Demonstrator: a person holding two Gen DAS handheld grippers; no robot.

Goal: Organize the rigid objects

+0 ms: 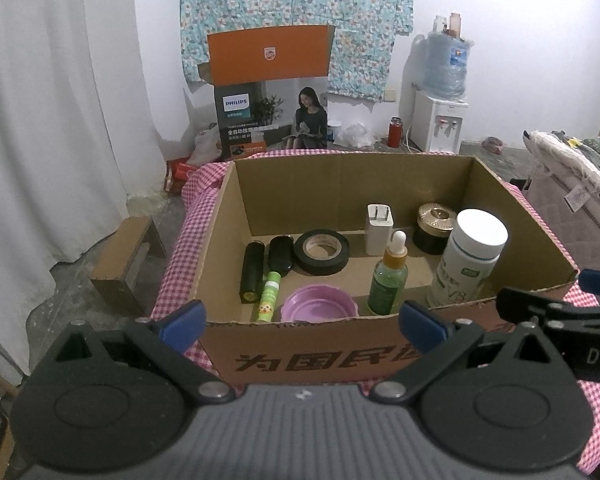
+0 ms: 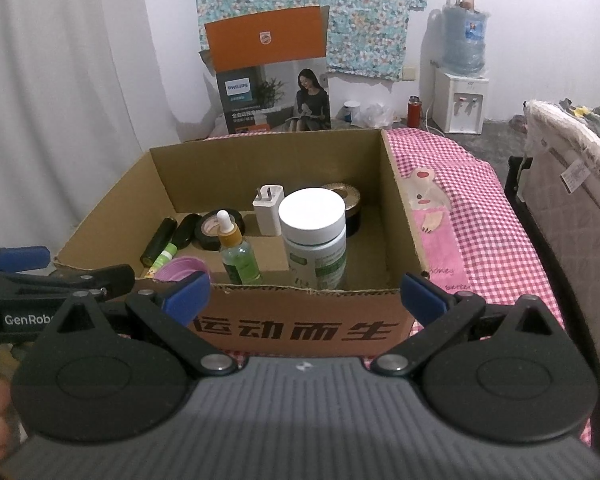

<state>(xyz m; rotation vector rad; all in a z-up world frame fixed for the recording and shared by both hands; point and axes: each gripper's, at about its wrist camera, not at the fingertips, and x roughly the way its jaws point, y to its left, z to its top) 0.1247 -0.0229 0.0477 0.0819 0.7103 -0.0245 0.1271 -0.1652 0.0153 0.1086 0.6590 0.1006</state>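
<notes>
From the left wrist view, the left claw [image 1: 300, 316] hangs spread wide with nothing between its blue pads, just short of the near wall of the cardboard box [image 1: 380, 354], which sits on a bench draped in pink checked cloth [image 1: 182, 252]. Inside the box, along the left, a black tube [image 1: 252, 272] and a black case [image 1: 281, 257] lie side by side, with a green lip balm [image 1: 269, 298] touching the tube and a pink lid [image 1: 318, 304] near the front wall. A roll of black tape [image 1: 321, 251] lies flat behind them. To the right stand a white charger [image 1: 379, 230], a dropper bottle [image 1: 390, 276], a gold-lidded black jar [image 1: 436, 228] and a white-capped pill bottle [image 1: 470, 256].

From the right wrist view, the right claw [image 2: 305, 294] is likewise wide apart and empty, in front of the box's near wall. The pill bottle stands nearest it, the dropper bottle just to its left. The left claw's fingers [image 2: 20, 258] poke in at the left edge.
</notes>
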